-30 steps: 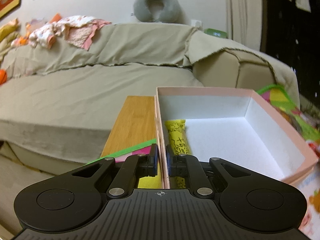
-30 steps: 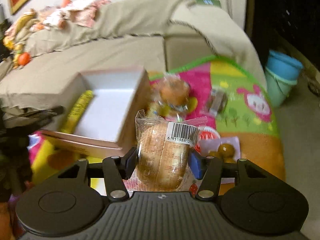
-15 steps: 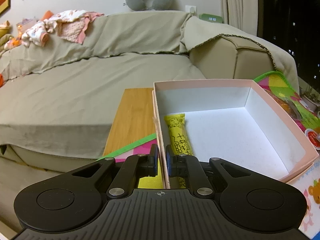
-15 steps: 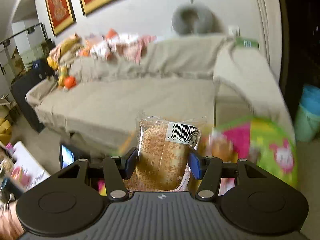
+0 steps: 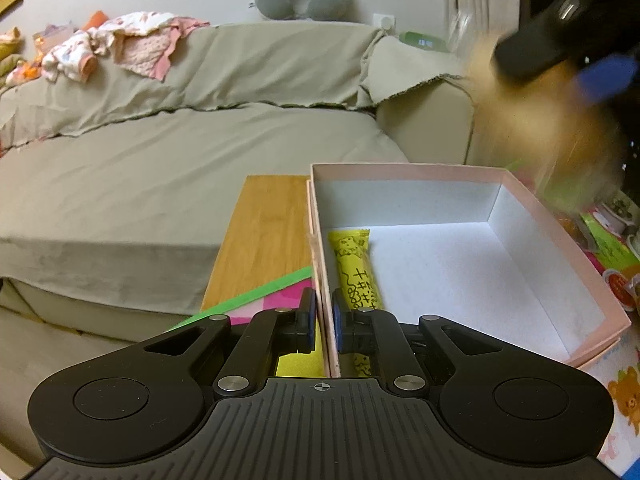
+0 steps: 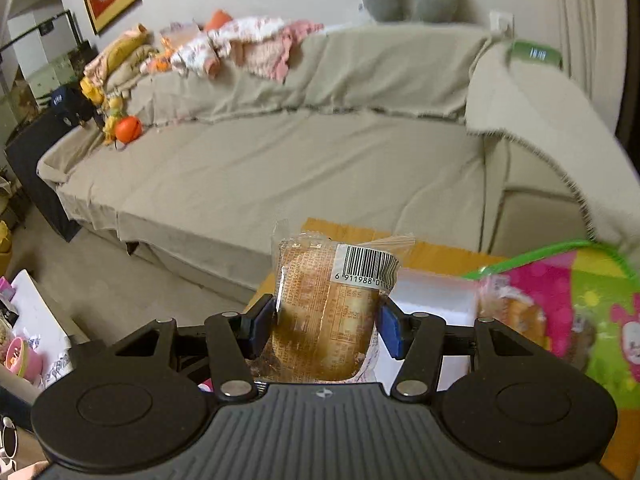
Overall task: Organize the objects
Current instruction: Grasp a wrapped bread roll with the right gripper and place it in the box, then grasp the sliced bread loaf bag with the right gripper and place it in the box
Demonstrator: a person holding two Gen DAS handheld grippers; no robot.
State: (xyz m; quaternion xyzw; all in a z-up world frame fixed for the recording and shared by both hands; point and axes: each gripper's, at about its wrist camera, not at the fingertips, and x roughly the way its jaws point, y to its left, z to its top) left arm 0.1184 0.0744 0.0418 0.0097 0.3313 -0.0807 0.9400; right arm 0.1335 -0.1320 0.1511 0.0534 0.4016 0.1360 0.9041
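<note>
**Mia:** Look at the right gripper (image 6: pixel 326 326). Its two blue pads squeeze the wrapped bread (image 6: pixel 326 312), one on each side, low in the middle of the right view.

**Ben:** Is the bread heavy?

**Mia:** I think it is light and soft. The clear wrapper looks slippery and crinkly. A hard squeeze could squash it. The sides of the fat middle seem the best place to hold, and that is where the pads are.

**Ben:** And the left gripper (image 5: pixel 324 322)?

**Mia:** It is pinched shut on the thin wall of the pink box (image 5: pixel 560 236), at the bottom middle of the left view. One pad is outside, one is inside. The wall looks like stiff card, but thin, so it could bend.

**Ben:** What is in the box?

**Mia:** A yellow snack stick (image 5: pixel 356 280) lies along the left wall, right by the inside pad. The rest of the white floor is bare. The box sits on a wooden board (image 5: pixel 264 236), with a bright mat (image 5: pixel 260 304) beside it.

**Ben:** Where is the bread from that side?

**Mia:** Only a brown blur in the upper right, above the box. The right view shows the barcode clearly, but only a small white bit of the box behind the bread. It also shows another wrapped bun (image 6: pixel 516 316) on the mat at the right.
</note>
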